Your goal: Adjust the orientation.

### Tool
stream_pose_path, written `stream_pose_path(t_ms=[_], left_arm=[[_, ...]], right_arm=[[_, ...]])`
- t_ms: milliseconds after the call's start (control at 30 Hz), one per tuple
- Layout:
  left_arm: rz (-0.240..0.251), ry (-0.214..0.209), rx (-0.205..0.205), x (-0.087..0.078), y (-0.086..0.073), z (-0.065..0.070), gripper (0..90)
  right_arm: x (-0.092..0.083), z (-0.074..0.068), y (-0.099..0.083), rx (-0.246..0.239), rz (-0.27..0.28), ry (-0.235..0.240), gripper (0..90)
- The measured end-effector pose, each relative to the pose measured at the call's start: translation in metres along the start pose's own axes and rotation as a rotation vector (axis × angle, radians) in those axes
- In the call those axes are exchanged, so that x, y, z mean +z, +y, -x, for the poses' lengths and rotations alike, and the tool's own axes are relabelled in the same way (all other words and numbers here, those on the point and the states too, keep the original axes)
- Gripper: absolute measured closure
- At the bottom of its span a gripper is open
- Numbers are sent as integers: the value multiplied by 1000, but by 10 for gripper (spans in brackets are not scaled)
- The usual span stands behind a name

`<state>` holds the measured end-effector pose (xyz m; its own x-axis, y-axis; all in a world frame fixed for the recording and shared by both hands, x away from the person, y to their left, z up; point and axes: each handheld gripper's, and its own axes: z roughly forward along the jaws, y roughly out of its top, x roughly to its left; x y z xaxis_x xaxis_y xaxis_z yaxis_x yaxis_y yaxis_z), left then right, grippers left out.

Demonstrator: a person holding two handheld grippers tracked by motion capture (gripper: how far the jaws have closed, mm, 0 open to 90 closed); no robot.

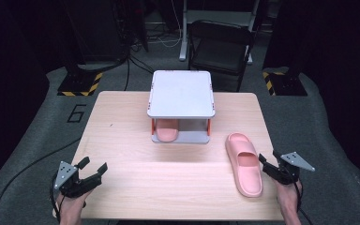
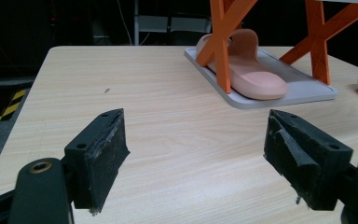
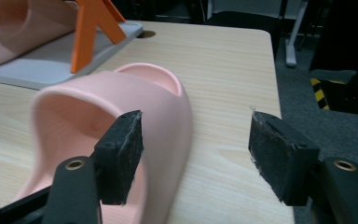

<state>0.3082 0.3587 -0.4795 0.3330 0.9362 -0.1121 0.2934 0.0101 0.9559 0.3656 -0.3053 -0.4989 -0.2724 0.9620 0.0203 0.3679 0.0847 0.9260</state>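
Note:
A pink slipper (image 1: 244, 164) lies on the wooden table (image 1: 168, 187) at the right, toe toward me. My right gripper (image 1: 269, 157) is at its right side, open; in the right gripper view one jaw stands at the strap opening of the slipper (image 3: 121, 93) and the other stands clear to the right, neither pad pressing. A second pink slipper (image 1: 167, 130) rests on the lower tray (image 2: 307, 88) of a grey rack with orange legs (image 1: 181, 93). My left gripper (image 1: 94, 165) hovers open near the front left edge, with nothing between its fingers.
A black folding chair (image 1: 220, 47) stands behind the table. Yellow-and-black striped bases (image 1: 79, 86) sit on the floor at both back corners, and cables trail across the grey floor. Bare tabletop lies between the two grippers.

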Motion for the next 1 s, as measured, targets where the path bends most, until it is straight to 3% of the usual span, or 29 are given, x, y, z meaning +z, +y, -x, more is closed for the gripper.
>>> stream_pose_path(t_ms=[133,167,233,300,367,400,433,500,533,567,600,633,733,833,1000], left_arm=[[1,-2,0,0,0,0,209],[2,-1,-1,0,0,0,209],[0,-1,-1,0,0,0,208],[-3,-4,1,0,0,0,209],[-6,-3,1,1,0,0,209],[-13,-4,-1,1,-1,0,209],[-13,-4,-1,1,-1,0,209],[-12,-2,5,1,-1,0,209],[-12,-2,5,1,-1,0,210],[-14,0,2,1,-1,0,210],[-14,0,2,1,-1,0,210],[-12,2,-1,2,-1,-1,210],[-14,3,2,2,-1,0,210],[-16,-4,7,3,0,2,211],[-13,-11,8,4,0,3,211]], right_arm=[[-2,-5,2,6,10,22,338],[-1,-9,2,-3,-1,59,337],[1,-11,1,-17,-14,54,338],[5,-18,-1,-47,-43,91,380],[8,-19,-1,-58,-47,95,396],[16,-22,-2,-83,-97,92,471],[16,-22,-2,-83,-97,92,471],[27,-25,-5,-53,-174,71,555],[27,-25,-5,-53,-174,71,555],[27,-27,-6,-78,-176,33,671],[27,-27,-6,-78,-176,33,671],[24,-23,-4,-54,-151,77,720],[20,-24,-2,-52,-121,107,734],[20,-26,-3,-78,-133,120,746],[21,-35,-4,-160,-132,160,755]])
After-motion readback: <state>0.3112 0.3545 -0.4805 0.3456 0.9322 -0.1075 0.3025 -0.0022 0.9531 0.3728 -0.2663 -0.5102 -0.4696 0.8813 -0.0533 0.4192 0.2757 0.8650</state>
